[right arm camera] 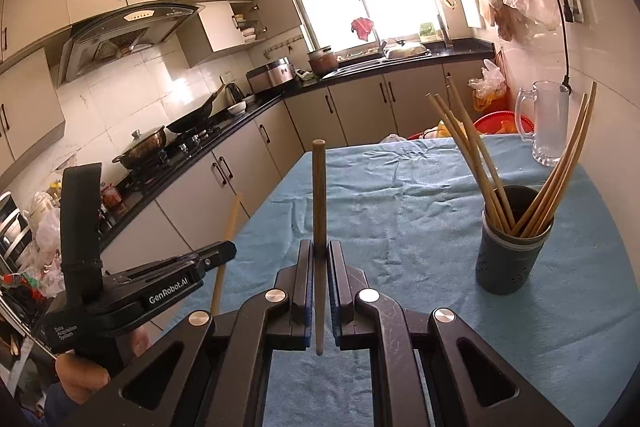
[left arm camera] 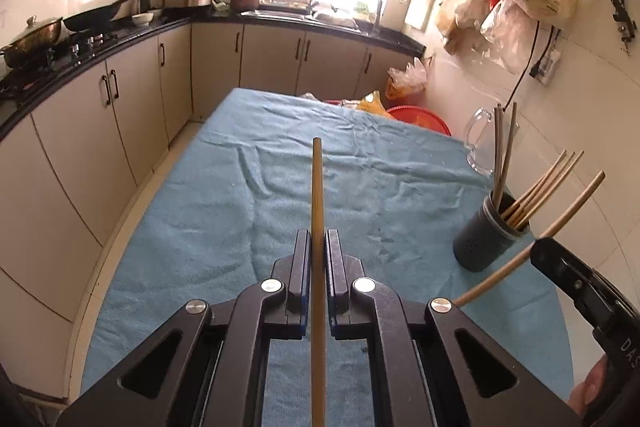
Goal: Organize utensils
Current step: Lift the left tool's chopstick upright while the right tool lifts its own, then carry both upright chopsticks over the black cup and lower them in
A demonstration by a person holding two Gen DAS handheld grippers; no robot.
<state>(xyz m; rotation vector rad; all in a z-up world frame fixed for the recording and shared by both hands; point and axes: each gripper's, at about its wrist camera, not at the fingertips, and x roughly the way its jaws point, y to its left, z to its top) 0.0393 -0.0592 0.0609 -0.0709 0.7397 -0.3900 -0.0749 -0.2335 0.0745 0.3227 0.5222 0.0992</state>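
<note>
My left gripper (left arm camera: 318,239) is shut on a wooden chopstick (left arm camera: 317,195) that points forward above the blue cloth. My right gripper (right arm camera: 319,251) is shut on another wooden chopstick (right arm camera: 319,195), held upright above the cloth. A dark grey utensil holder (right arm camera: 510,259) with several chopsticks (right arm camera: 472,155) in it stands on the cloth to the right; it also shows in the left wrist view (left arm camera: 486,237). The right gripper (left arm camera: 538,247) and its chopstick (left arm camera: 560,219) show at the right of the left wrist view. The left gripper (right arm camera: 230,251) shows at the left of the right wrist view.
The table is covered with a blue towel (left arm camera: 280,163). A clear glass mug (right arm camera: 548,123) stands at its far right corner, by the tiled wall. Red basins (left arm camera: 420,117) sit behind the table. Kitchen cabinets and a stove counter (left arm camera: 80,47) run along the left.
</note>
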